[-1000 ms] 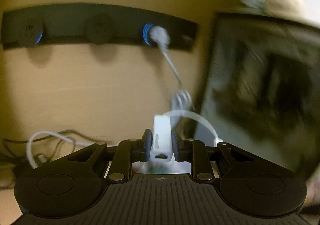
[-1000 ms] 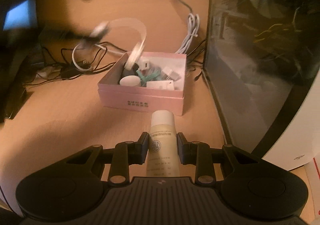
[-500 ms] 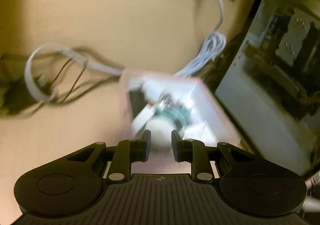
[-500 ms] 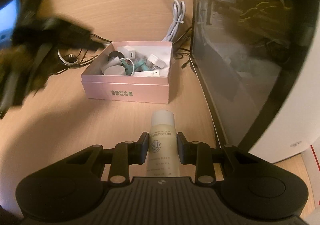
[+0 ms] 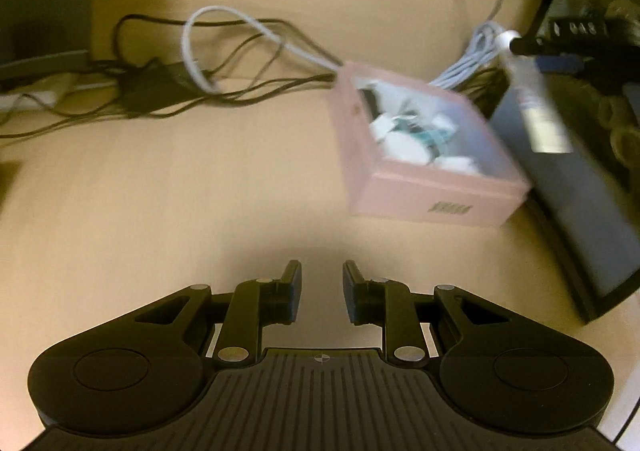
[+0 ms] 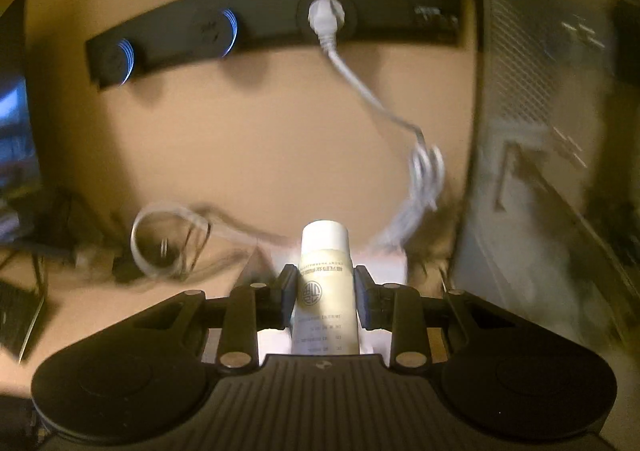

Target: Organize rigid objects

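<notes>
A cream tube with a white cap point(image 6: 325, 275) stands between the pads of my right gripper point(image 6: 325, 283). Its jaws are opening, but the pads still touch the tube's sides. In the left wrist view that tube point(image 5: 540, 119) hangs tilted from the right gripper point(image 5: 520, 47), above the far right corner of the open pink box point(image 5: 420, 199). The box holds several small white chargers and a teal item point(image 5: 412, 131). Only a pale strip of the box point(image 6: 384, 267) shows behind the right fingers. My left gripper point(image 5: 322, 283) hovers low over bare desk in front of the box, jaws close together and empty.
A black power strip point(image 6: 280, 31) with a white plug point(image 6: 326, 17) lies at the desk's back. A bundled white cable point(image 6: 428, 167) runs beside a dark computer case point(image 5: 580, 179) at right. Tangled black cables point(image 5: 160, 91) and a white cable loop point(image 5: 224, 35) lie left of the box.
The white charger that the left gripper held is gone from its jaws. That gripper dropped and pulled back to the box's front. The right gripper carried the tube forward over the box.
</notes>
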Action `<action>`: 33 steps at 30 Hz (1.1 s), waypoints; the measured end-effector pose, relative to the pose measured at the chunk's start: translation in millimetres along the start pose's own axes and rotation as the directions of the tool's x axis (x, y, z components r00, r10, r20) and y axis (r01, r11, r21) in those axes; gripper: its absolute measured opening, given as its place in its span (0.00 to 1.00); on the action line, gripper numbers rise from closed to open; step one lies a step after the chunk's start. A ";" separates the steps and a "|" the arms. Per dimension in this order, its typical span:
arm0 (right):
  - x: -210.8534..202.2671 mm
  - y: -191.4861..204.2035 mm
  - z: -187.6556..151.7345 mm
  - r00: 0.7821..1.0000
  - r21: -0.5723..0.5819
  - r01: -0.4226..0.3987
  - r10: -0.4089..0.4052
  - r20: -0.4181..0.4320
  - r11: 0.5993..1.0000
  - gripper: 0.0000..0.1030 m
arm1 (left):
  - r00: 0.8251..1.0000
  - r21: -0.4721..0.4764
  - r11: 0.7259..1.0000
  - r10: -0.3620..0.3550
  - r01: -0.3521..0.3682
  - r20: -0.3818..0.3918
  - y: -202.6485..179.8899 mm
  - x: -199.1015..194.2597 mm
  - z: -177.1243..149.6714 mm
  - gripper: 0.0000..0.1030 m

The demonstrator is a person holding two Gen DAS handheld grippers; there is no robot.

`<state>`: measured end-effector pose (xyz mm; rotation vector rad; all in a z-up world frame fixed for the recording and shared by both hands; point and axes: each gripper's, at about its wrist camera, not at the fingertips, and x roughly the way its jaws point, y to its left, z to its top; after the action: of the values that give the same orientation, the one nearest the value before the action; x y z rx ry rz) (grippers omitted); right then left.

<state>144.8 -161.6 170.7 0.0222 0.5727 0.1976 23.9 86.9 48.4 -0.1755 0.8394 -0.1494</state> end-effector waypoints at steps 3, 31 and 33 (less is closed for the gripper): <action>16.9 8.2 -7.9 0.999 0.007 0.039 -0.038 -0.039 0.999 0.52 | 0.997 0.030 0.996 0.083 -0.083 -0.001 10.5 -1.9 -8.9 0.24; -22.1 13.1 -194.7 0.942 -0.002 0.121 -0.115 -0.316 0.993 0.88 | 0.987 0.141 0.978 0.145 -0.153 0.065 -53.9 28.7 -52.1 0.86; -19.6 11.2 -197.4 0.946 -0.011 0.130 -0.128 -0.298 0.991 0.96 | 0.982 0.131 0.976 0.164 -0.176 0.097 -59.9 32.0 -55.7 0.89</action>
<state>20.0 -161.1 16.1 -0.0377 0.8743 0.0703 -0.6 16.8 1.5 0.0209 0.7517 -0.0388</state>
